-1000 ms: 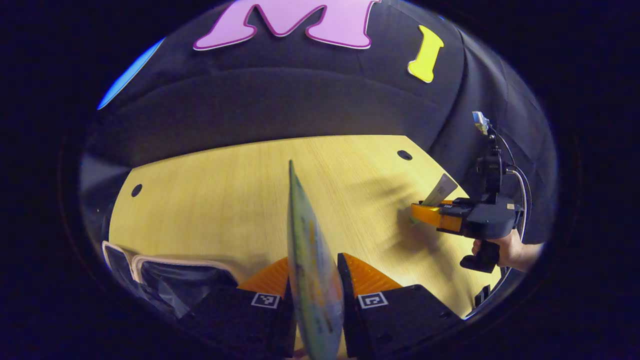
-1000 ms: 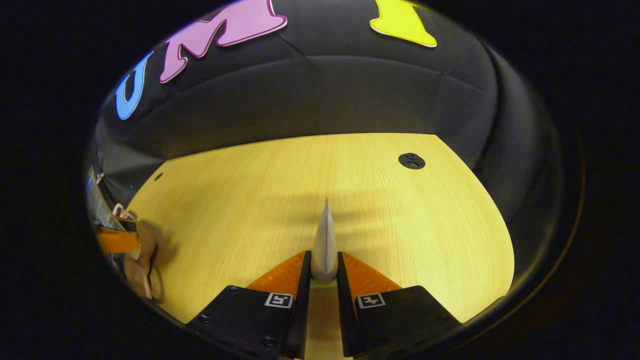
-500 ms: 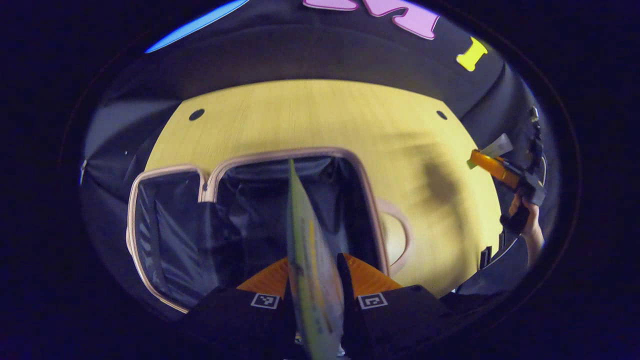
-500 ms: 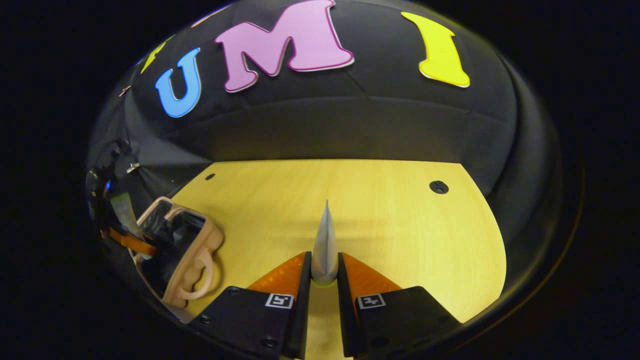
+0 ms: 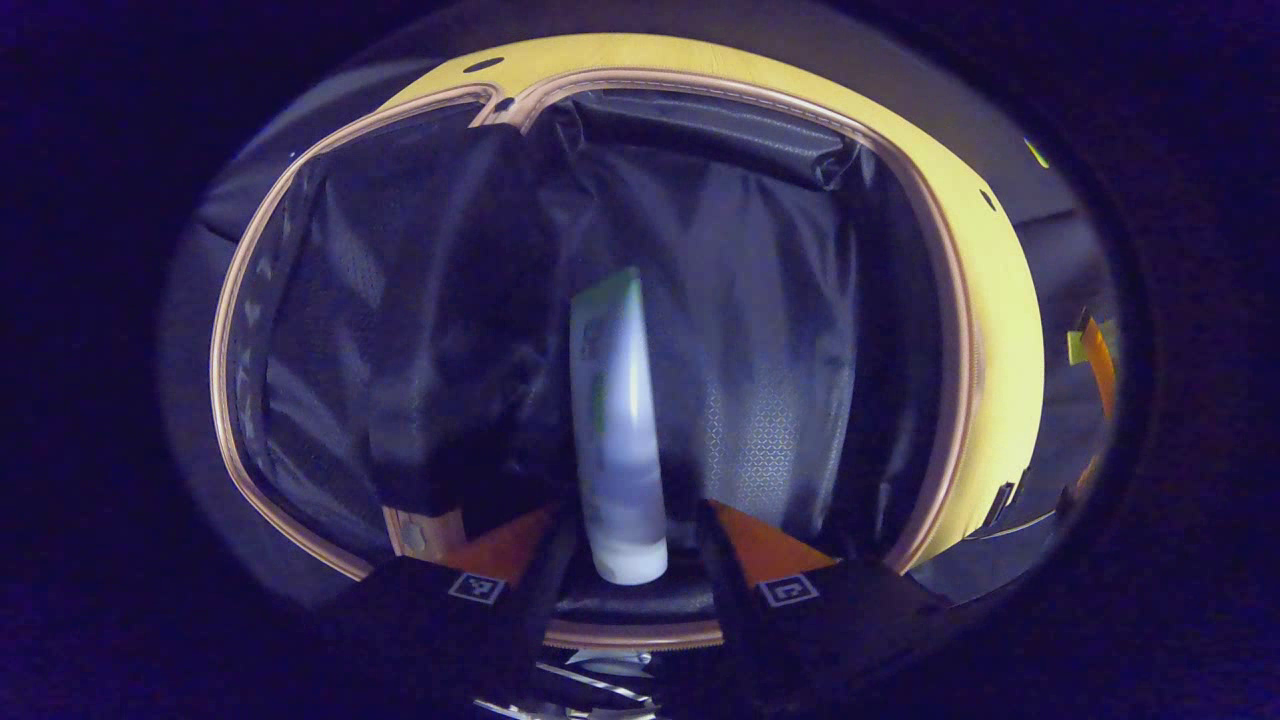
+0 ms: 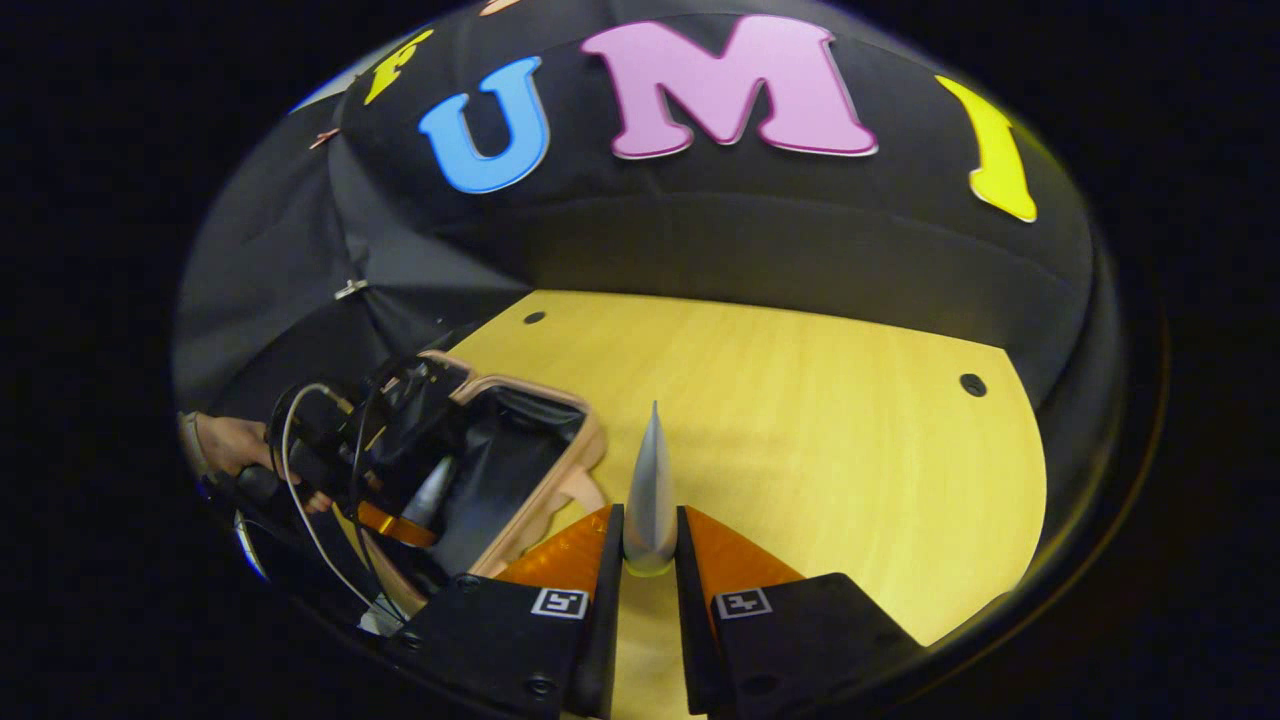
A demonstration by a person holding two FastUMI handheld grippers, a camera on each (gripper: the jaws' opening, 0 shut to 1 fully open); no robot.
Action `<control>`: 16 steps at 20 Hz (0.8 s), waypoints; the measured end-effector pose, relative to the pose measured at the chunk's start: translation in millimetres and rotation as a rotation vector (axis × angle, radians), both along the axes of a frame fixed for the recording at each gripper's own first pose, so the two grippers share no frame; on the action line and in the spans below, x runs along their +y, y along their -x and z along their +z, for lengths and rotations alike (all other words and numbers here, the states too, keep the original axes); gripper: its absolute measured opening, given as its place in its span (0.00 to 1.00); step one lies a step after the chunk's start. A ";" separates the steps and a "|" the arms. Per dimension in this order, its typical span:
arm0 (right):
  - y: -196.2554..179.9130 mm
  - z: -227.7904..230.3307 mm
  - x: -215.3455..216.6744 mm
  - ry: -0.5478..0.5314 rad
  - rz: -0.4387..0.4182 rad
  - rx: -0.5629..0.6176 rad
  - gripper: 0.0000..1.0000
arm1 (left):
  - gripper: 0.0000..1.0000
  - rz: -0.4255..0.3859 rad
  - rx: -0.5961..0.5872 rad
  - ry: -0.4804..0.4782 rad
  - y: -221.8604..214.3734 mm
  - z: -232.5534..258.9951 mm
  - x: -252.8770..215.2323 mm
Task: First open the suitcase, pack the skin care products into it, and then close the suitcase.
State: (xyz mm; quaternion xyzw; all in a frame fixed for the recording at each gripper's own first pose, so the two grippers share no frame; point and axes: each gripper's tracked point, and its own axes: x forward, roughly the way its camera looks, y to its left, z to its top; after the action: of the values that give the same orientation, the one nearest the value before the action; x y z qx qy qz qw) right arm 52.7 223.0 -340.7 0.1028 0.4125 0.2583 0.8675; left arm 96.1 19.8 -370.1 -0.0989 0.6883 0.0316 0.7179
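Note:
The open suitcase [image 5: 962, 300] has a pink rim and dark lining, and my left gripper [image 5: 628, 508] looks straight down into it. Its fingers stand open, wider than the white-and-green tube [image 5: 615, 400] that lies between them inside the case without touching either finger. In the right gripper view the suitcase [image 6: 590, 445] sits at the table's left with the left gripper [image 6: 400, 520] over it, held by a hand [image 6: 230, 445]. My right gripper [image 6: 650, 515] is shut on a thin grey tube [image 6: 650, 480], edge-on, above the table to the right of the case.
The yellow wooden table [image 6: 800, 420] stretches right of the suitcase, with small dark holes [image 6: 972, 384] near its far edge. Black cloth walls close off the back and sides. A cable [image 6: 300, 480] loops from the left gripper.
The left gripper dipped down over the open suitcase and its fingers spread, letting go of the white-and-green tube. The right gripper swung left towards the case, still holding the grey tube.

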 end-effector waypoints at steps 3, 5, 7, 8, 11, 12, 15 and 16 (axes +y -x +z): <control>20.5 14.2 59.9 -0.079 0.085 0.052 0.31 | 0.92 0.038 -0.122 0.013 -7.6 26.2 8.8; 40.1 15.7 103.1 -0.137 0.147 0.142 0.31 | 0.92 0.064 -0.221 0.047 -13.3 58.5 17.4; 65.4 0.8 141.1 -0.152 0.206 0.279 0.31 | 0.92 0.071 -0.299 0.058 -13.6 79.9 34.9; 78.7 -8.1 154.8 -0.145 0.236 0.353 0.31 | 0.92 0.069 -0.329 0.048 -11.1 87.1 45.4; 92.3 -29.6 166.3 -0.080 0.256 0.516 0.31 | 0.92 0.089 -0.368 0.006 8.4 92.2 83.4; 90.5 -35.7 167.2 -0.076 0.232 0.545 0.32 | 0.92 0.116 -0.370 -0.002 15.7 92.4 94.7; 97.8 -65.0 172.1 -0.006 0.179 0.568 0.31 | 0.92 0.228 -0.376 -0.011 38.5 96.5 129.5; 99.0 -73.5 168.0 0.028 0.157 0.573 0.32 | 0.92 0.259 -0.388 -0.017 45.5 100.0 143.3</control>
State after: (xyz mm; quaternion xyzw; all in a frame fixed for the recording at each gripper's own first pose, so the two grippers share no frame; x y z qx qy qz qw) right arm -46.2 390.9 -414.2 0.1272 0.6507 0.2792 0.6946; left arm 50.6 163.1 -270.1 -0.1846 0.5188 0.1100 0.8274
